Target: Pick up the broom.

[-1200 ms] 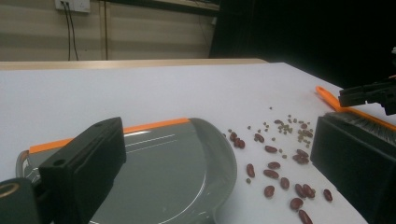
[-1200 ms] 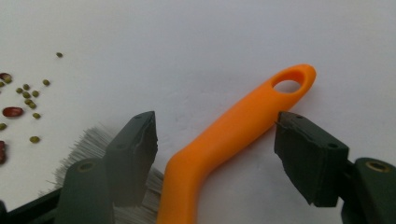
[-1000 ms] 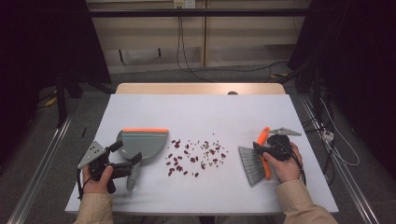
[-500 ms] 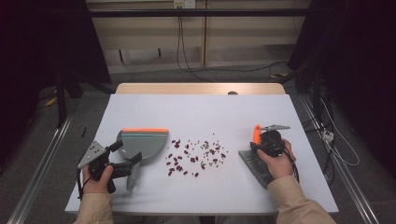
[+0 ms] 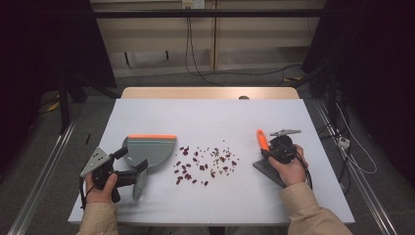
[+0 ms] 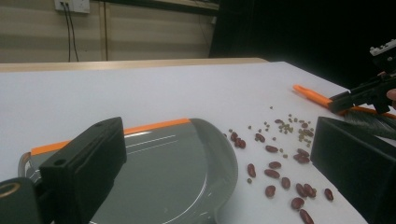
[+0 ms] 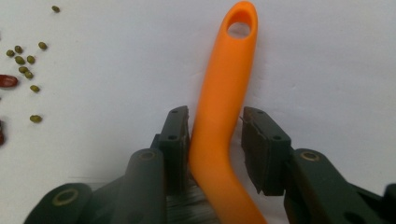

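Observation:
A grey dustpan (image 5: pixel 152 150) with an orange edge lies on the white table at the left. My left gripper (image 5: pixel 131 161) stands open at its near side, its wide jaws straddling the dustpan (image 6: pixel 168 163). Red and green beans (image 5: pixel 203 164) are scattered mid-table. At the right lies a brush with an orange handle (image 5: pixel 262 138). My right gripper (image 7: pixel 215 114) has just been closing around the handle (image 7: pixel 224 84). One pad (image 7: pixel 180 135) touches it; a thin gap remains at the other.
The white table (image 5: pixel 220 112) has bare room behind the beans. Its wooden far edge (image 5: pixel 210 92) borders a dark floor with cables. Beans (image 6: pixel 280 168) lie just right of the dustpan's mouth. Grey bristles (image 5: pixel 266 170) sit under the right hand.
The right hand has turned over the brush so its orange handle now points away past the gripper. The right jaws have narrowed around it. The left gripper and dustpan have not moved.

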A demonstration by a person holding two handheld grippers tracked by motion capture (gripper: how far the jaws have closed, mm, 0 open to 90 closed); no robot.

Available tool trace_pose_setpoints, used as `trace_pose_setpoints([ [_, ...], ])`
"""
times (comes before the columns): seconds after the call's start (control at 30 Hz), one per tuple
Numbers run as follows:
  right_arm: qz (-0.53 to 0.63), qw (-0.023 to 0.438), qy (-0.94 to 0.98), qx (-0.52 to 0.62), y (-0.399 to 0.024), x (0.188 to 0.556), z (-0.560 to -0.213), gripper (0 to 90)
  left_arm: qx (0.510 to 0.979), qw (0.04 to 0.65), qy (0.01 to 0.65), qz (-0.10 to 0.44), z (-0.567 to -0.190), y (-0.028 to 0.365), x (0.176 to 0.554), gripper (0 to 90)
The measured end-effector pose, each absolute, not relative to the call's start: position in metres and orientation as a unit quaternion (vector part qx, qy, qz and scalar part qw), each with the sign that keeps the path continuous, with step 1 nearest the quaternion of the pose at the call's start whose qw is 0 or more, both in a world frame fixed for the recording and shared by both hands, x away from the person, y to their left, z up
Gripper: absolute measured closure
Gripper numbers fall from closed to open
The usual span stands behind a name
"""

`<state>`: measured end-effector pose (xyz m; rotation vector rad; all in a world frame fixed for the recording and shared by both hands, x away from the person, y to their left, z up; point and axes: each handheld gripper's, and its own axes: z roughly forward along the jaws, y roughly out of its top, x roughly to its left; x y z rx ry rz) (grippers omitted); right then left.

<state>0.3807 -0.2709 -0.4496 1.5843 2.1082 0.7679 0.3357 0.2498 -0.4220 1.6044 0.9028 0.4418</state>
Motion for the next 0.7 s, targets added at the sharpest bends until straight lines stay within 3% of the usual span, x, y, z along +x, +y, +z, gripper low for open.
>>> trace_pose_setpoints([
  [0.7, 0.284, 0.189, 0.742, 0.578, -0.2719, 0.3776, -0.4535, 66.6, 0.692, 0.582, 0.381, 0.193, -0.4197, 0.2428, 0.3343, 3.3],
])
